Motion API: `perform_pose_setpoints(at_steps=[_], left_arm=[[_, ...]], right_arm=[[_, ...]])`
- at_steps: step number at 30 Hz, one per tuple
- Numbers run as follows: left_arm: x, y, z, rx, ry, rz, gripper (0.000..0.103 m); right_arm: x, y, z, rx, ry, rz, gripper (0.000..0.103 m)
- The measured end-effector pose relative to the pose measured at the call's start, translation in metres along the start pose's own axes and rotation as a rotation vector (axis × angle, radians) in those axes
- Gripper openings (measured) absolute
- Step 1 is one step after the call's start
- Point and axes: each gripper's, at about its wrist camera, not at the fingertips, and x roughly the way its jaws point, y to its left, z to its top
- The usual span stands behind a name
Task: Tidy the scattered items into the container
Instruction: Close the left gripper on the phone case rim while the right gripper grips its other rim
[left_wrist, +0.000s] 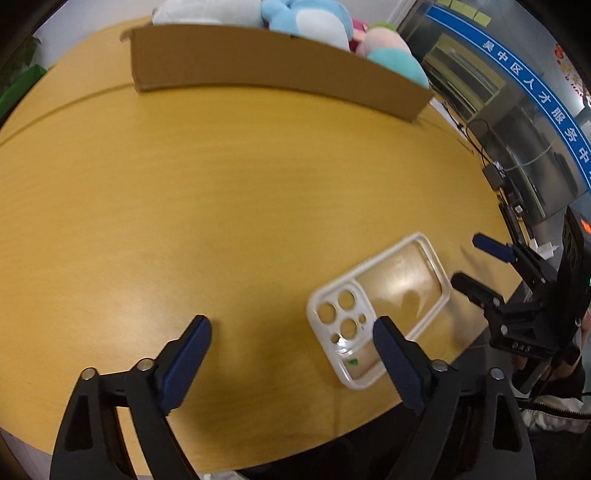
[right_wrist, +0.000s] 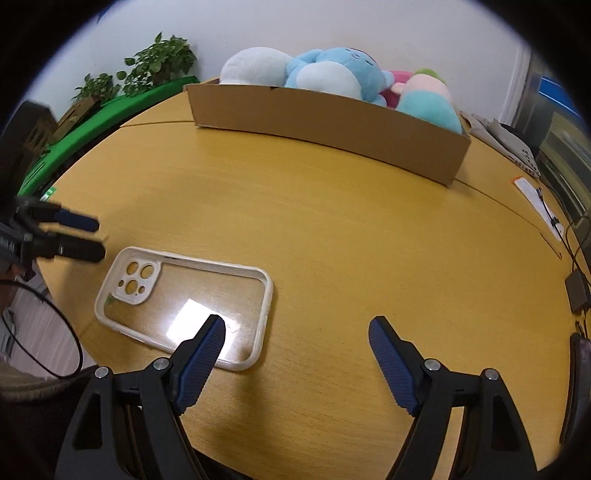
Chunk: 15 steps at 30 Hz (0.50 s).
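Where plush toys crowd box

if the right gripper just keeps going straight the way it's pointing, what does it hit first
Probably bare table. The right gripper is open, and the phone case lies left of its line, under the left finger only. Farther ahead stands the cardboard box of plush toys, though depth is hard to judge.

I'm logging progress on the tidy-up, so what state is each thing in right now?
Phone case: lying flat on the table, outside the box, ungripped.
Cardboard box: open-topped, upright at the far side.
Plush toys: already piled in the box.
Left gripper: open, empty, beside the case.
Right gripper: open, empty, near the case's end.
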Motion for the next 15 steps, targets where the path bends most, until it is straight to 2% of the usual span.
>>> perform_pose_setpoints(at_steps=[4, 6, 7, 8, 9, 11, 13, 14, 15], left_arm=[[0.004, -0.016, 0.001, 0.034, -0.006, 0.006, 0.075], [0.006, -0.022, 0.004, 0.052, -0.005, 0.019, 0.058], [0.007, -0.024, 0.005, 0.052, -0.001, 0.02, 0.039], [0.008, -0.024, 0.006, 0.048, 0.005, 0.021, 0.024], [0.009, -0.024, 0.007, 0.046, 0.007, 0.029, 0.021], [0.01, -0.022, 0.009, 0.047, 0.008, 0.045, 0.014], [0.01, -0.019, 0.011, 0.036, 0.011, 0.039, 0.012], [0.01, -0.017, 0.012, 0.029, 0.012, 0.034, 0.012], [0.011, -0.016, 0.013, 0.028, 0.012, 0.035, 0.012]], right_arm=[[0.005, -0.002, -0.001, 0.032, 0.004, 0.002, 0.078], [0.009, -0.001, -0.001, 0.037, 0.012, 0.013, 0.067], [0.012, 0.0, -0.001, 0.033, 0.021, 0.019, 0.063], [0.015, 0.002, -0.001, 0.023, 0.034, 0.029, 0.056], [0.018, 0.005, -0.001, 0.013, 0.047, 0.035, 0.049], [0.02, 0.008, -0.001, 0.003, 0.05, 0.049, 0.044], [0.019, 0.01, 0.0, -0.008, 0.053, 0.07, 0.032], [0.019, 0.011, 0.0, -0.015, 0.053, 0.083, 0.019], [0.019, 0.013, 0.001, -0.022, 0.054, 0.092, 0.012]])
